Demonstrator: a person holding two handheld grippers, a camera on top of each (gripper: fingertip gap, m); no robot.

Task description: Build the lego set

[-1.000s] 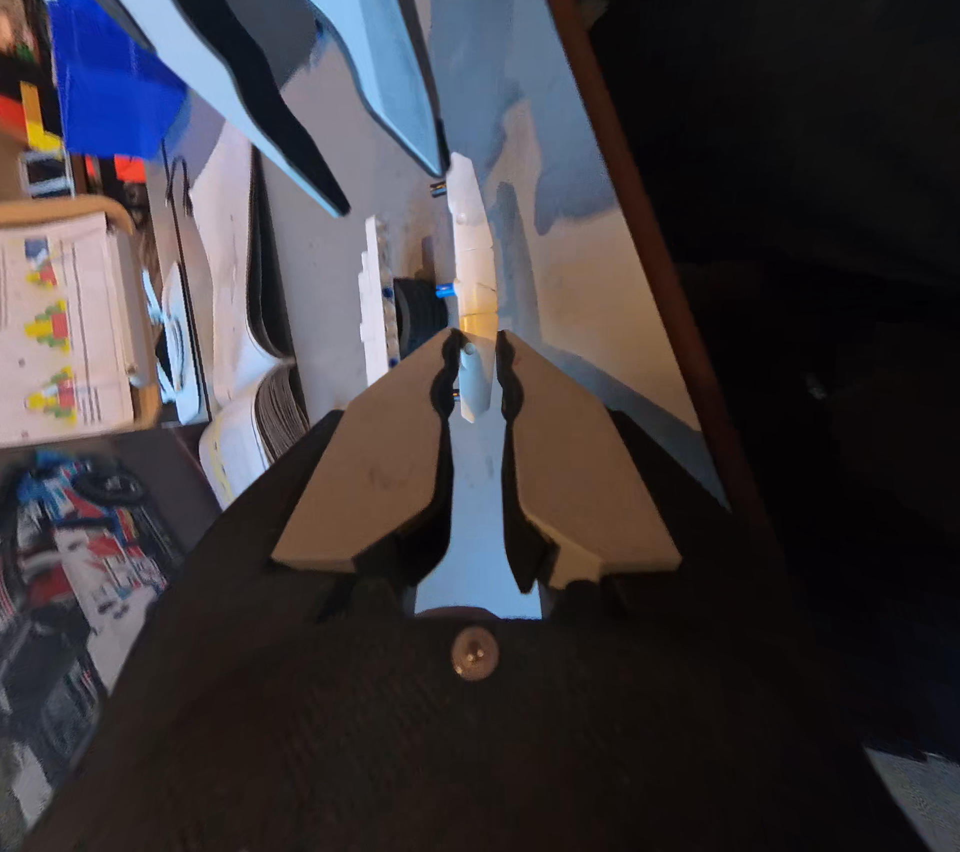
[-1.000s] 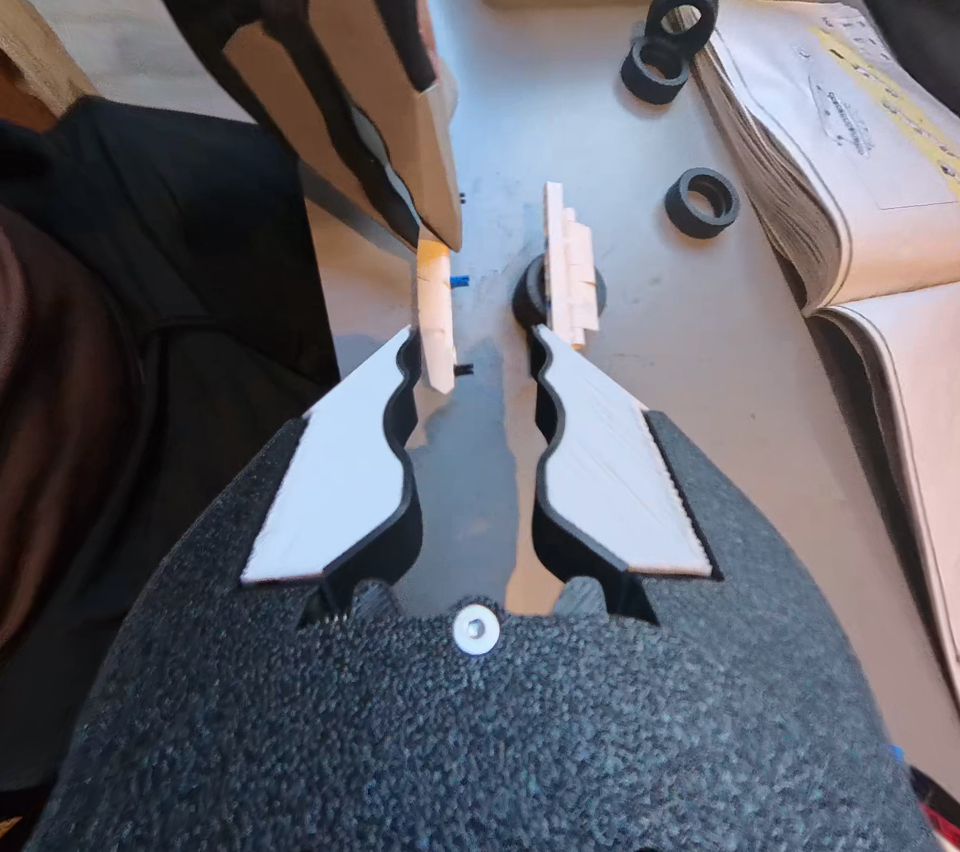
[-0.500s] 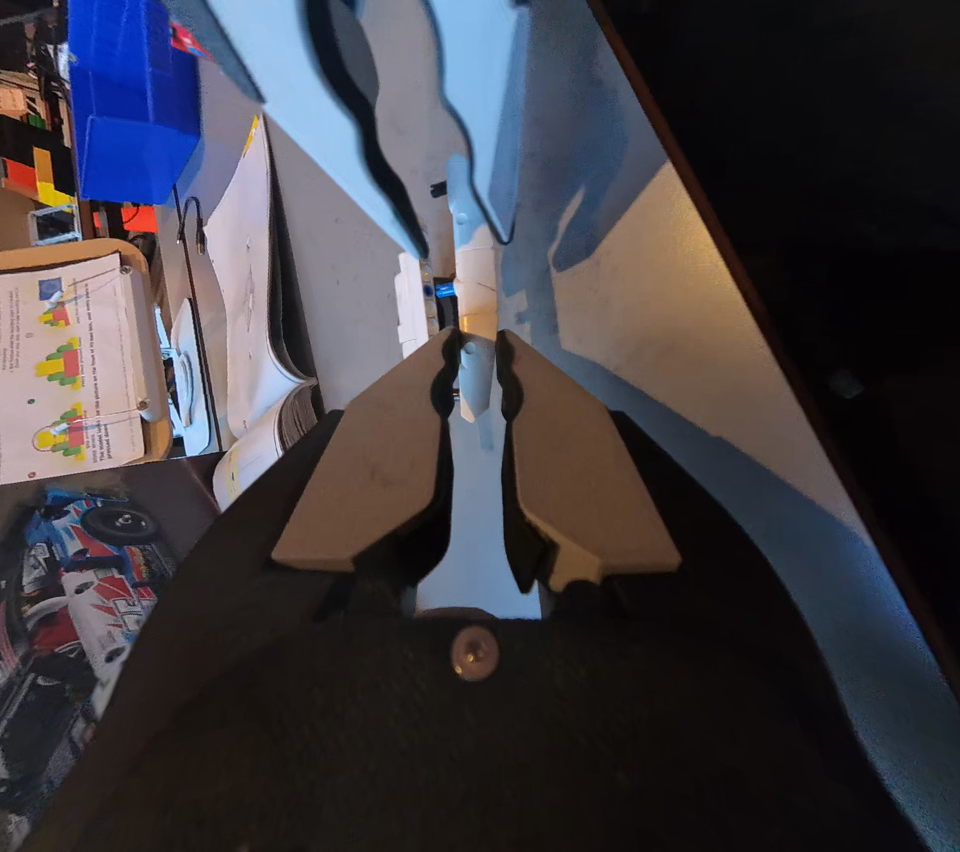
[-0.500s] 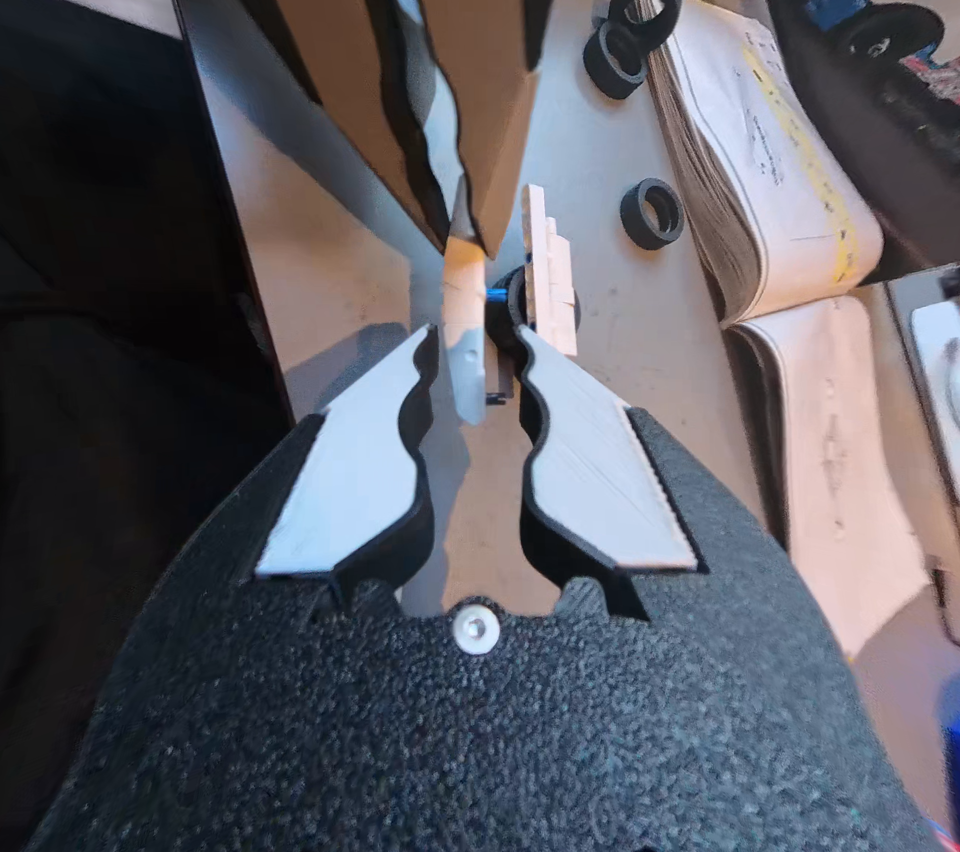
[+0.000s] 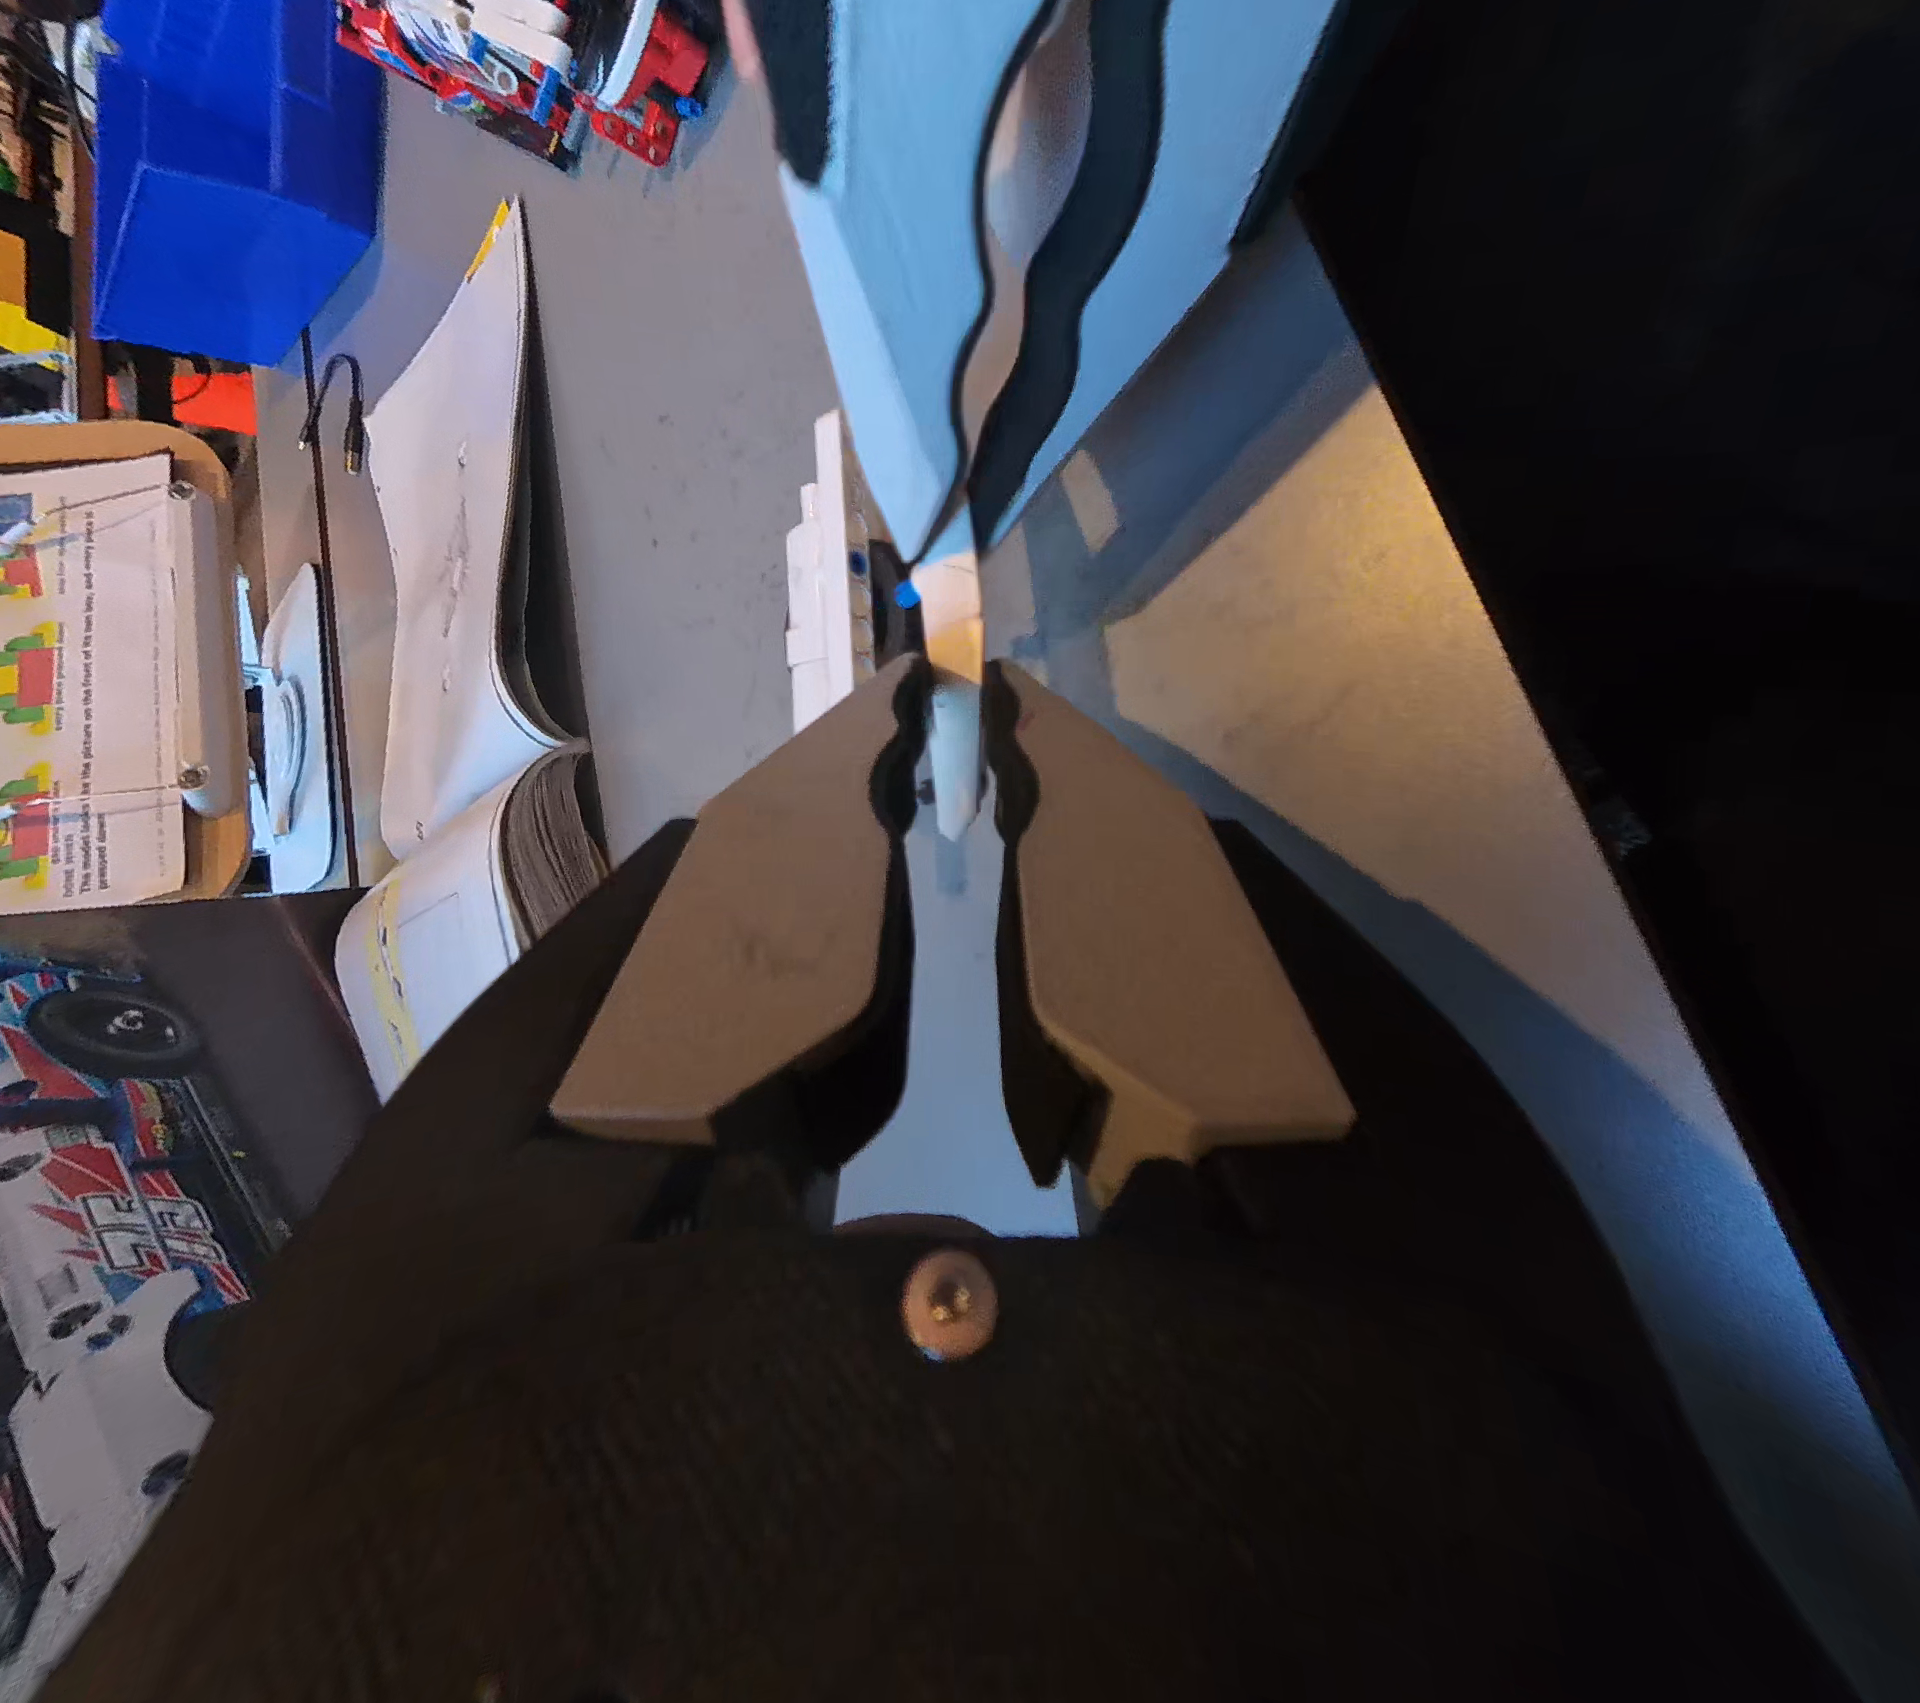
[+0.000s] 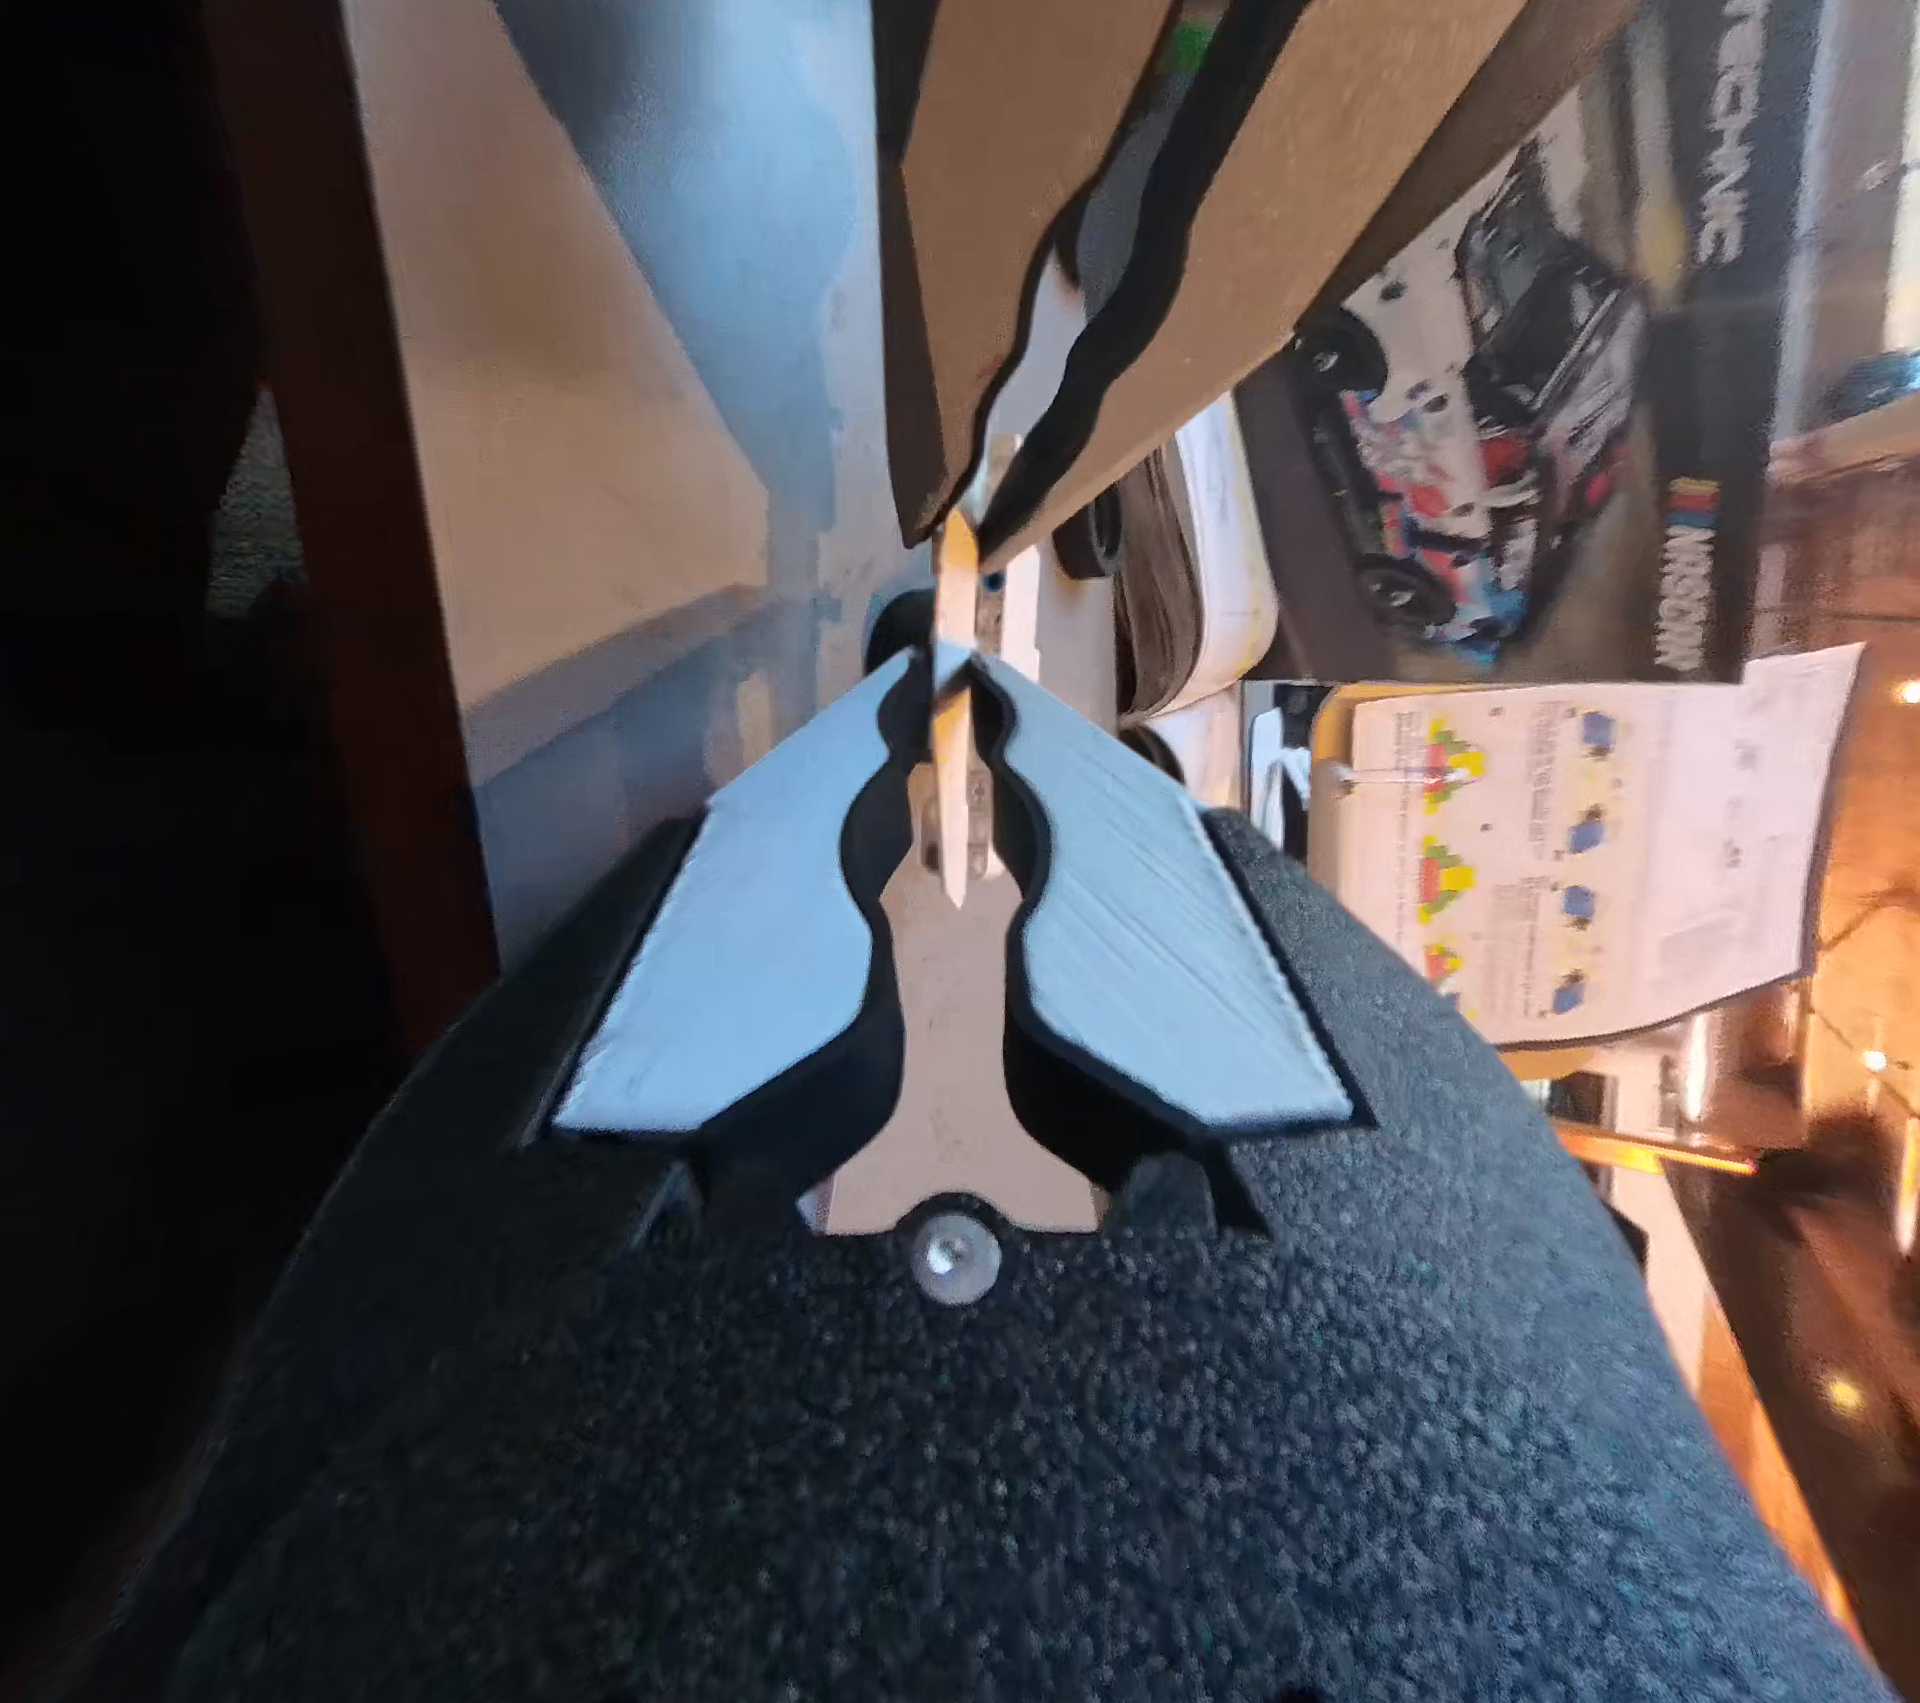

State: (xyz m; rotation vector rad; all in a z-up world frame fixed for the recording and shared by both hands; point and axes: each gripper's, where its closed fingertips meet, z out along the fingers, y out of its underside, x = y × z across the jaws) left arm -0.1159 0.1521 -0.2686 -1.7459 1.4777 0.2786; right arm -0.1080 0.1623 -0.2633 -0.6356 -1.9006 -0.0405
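A long white lego panel (image 5: 954, 749) with a blue pin (image 5: 906, 595) on its side is held off the table between both grippers. My left gripper (image 5: 951, 666) is shut on one end of it. My right gripper (image 6: 945, 661) is shut on the other end (image 6: 951, 822). Each gripper shows in the other's view, reaching in from the top: the right gripper (image 5: 935, 547) in the left wrist view, the left gripper (image 6: 961, 526) in the right wrist view. A second white lego piece (image 5: 821, 604) with a black wheel behind it stands on the table beside the panel; it also shows in the right wrist view (image 6: 1023, 625).
An open instruction book (image 5: 447, 614) lies beyond the white piece, with a black tyre (image 6: 1086, 557) by it. A blue bin (image 5: 229, 95), a partly built red and white model (image 5: 520, 53), a clipboard sheet (image 6: 1558, 853) and the set's box (image 6: 1558, 406) ring the table. The table edge (image 6: 343, 406) runs close by. Both grippers' tips are close together, under 4 cm apart.
My right gripper was open beside the panel; it has closed on the panel's free end. Both views have tilted and the grippers have drawn closer, tip to tip. The left grip is unchanged.
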